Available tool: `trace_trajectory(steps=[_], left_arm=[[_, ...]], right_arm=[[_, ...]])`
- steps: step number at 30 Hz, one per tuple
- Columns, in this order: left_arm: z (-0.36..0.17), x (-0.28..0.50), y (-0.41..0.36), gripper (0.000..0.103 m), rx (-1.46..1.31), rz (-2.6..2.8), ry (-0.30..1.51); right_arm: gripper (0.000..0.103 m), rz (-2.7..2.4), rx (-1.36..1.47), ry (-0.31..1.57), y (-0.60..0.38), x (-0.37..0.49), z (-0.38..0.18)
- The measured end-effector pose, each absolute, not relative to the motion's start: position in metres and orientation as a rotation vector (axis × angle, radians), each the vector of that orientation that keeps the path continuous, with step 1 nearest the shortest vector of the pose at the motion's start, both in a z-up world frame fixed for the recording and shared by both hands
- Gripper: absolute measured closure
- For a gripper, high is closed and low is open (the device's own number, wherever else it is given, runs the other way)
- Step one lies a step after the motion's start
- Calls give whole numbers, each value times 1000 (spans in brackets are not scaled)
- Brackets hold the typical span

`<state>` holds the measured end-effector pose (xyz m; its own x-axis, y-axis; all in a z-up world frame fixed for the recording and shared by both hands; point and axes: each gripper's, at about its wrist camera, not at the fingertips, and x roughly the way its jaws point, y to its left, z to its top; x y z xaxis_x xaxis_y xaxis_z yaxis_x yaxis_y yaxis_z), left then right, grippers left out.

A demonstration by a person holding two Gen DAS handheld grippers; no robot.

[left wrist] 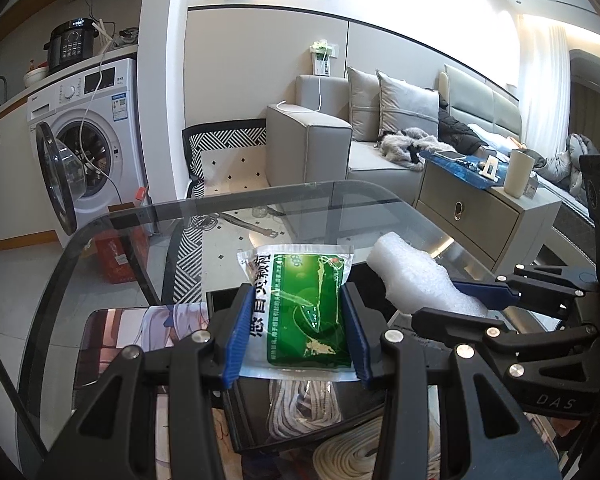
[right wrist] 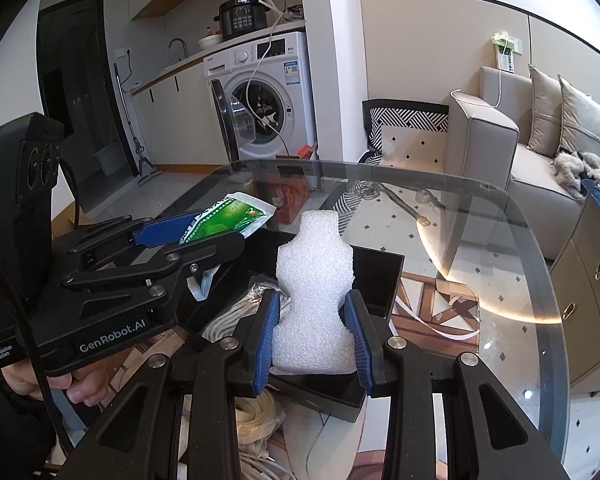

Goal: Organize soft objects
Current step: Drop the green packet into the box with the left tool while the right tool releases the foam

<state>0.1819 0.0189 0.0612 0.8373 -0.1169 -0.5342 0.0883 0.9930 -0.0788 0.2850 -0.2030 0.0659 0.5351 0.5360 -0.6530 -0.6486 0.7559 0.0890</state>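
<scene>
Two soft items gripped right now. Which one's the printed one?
The green sachet in the left gripper: glossy green-and-white printed packet. The right gripper holds the white foam piece, plain and unprinted. Both sit above the black tray.

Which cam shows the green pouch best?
Left wrist: the green pouch faces the lens flat, printed front visible, clamped between the left gripper pads. The right wrist view gives only its tilted top end, the rest hidden behind the left gripper.

Round glass table (right wrist: 500, 240), black tray (right wrist: 380, 276) resting on it, pale rope (left wrist: 300, 408) coiled inside
</scene>
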Motion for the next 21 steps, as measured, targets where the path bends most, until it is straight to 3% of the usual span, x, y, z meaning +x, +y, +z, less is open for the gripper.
trace_trajectory(steps=[17, 21], left_arm=[[43, 195, 15, 60, -32, -106, 637], [42, 194, 15, 58, -33, -104, 642]], right_arm=[[69, 697, -218, 738, -191, 300, 52], [60, 686, -235, 722, -190, 296, 52]])
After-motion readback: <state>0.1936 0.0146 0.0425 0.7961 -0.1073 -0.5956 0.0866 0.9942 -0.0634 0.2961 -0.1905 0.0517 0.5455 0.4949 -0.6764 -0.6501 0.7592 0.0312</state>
